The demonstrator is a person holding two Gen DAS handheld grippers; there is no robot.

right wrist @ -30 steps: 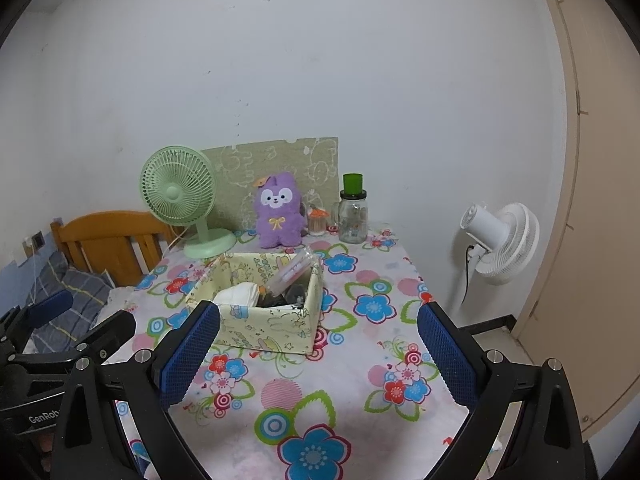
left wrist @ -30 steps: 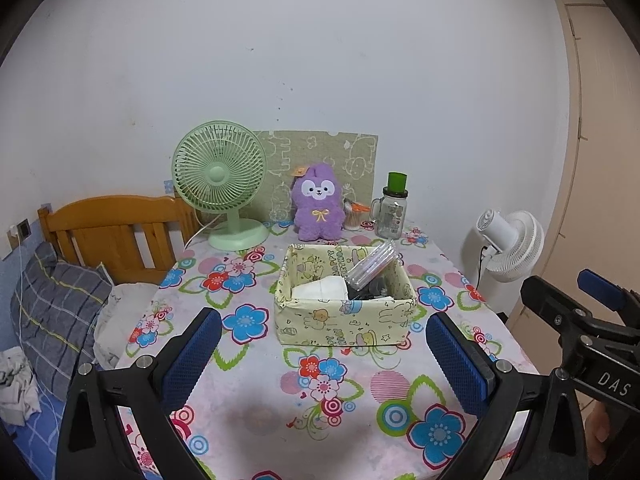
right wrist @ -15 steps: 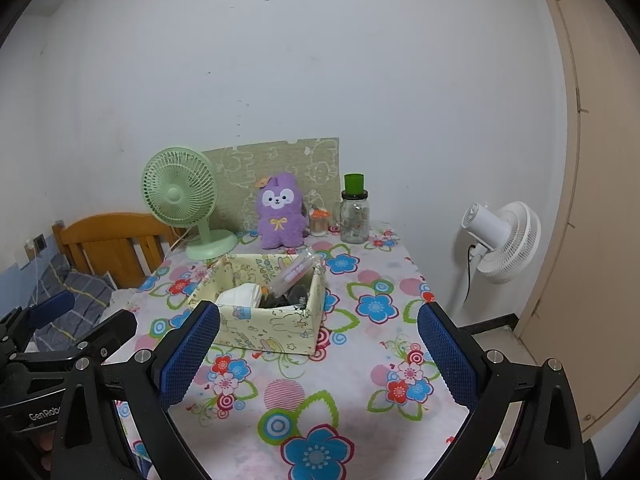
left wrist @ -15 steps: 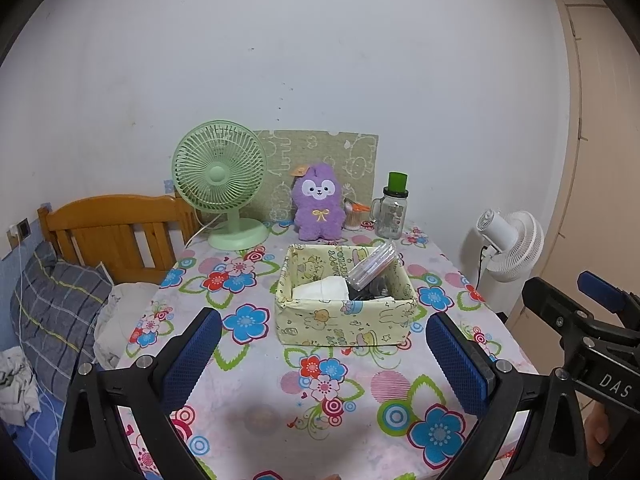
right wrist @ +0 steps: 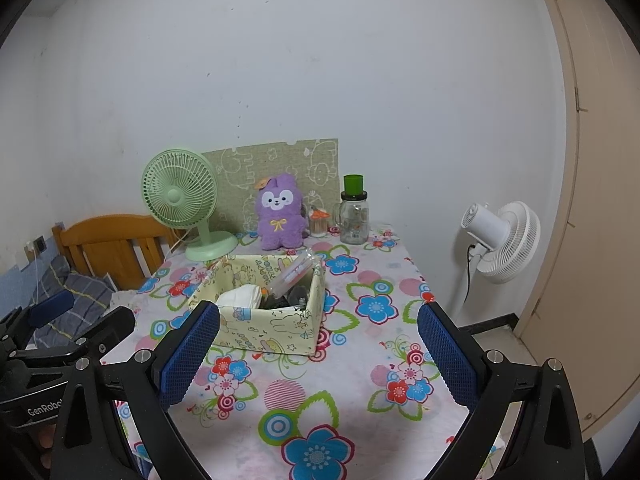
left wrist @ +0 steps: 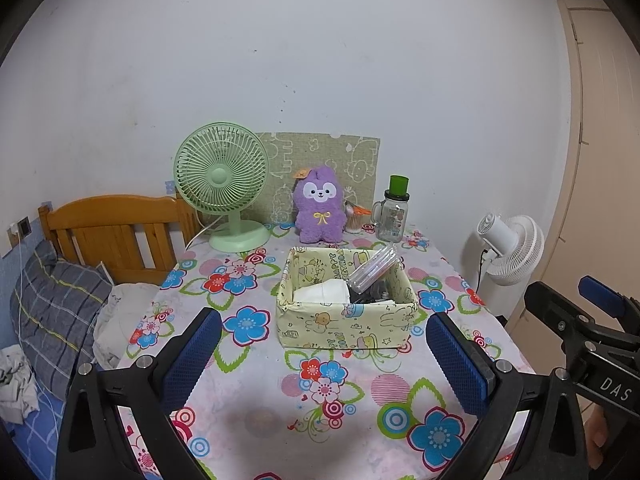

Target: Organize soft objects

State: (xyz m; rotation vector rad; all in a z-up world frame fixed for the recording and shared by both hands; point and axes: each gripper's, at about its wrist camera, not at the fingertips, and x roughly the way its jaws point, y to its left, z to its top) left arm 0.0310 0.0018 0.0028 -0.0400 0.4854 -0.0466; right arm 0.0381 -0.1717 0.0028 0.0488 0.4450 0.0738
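We had both grippers hovering over the near edge of the counter (left wrist: pixel 256 420), jaws spread wide, nothing between them: left gripper (left wrist: pixel 320 364), right gripper (right wrist: pixel 316 356). Taking the yellow fabric box (left wrist: pixel 344 328) mid-counter as reference:

- Counter was covered by a floral cloth in pink, blue, red and green.
- Inside the box: folded white soft item (left wrist: pixel 324 293) on its left side, dark items on its right, and a clear plastic case (left wrist: pixel 372 269) leaning on the far right rim.
- Purple plush toy (left wrist: pixel 319 205) sat upright behind the box, against a green patterned board (left wrist: pixel 352 160) propped on the wall.
- Green desk fan (left wrist: pixel 222 184) stood behind-left of the box.
- Glass jar with a green lid (left wrist: pixel 393 211) was behind-right, a small orange-topped container (left wrist: pixel 355 219) between it and the plush.
- White floor fan (left wrist: pixel 510 248) stood off the counter, right of the box, near a beige door (left wrist: pixel 592 160).
- Wooden bed headboard (left wrist: pixel 108 232) and grey checked pillow (left wrist: pixel 56 312) lay left of the box.
- Wall was plain white, lightly scuffed.
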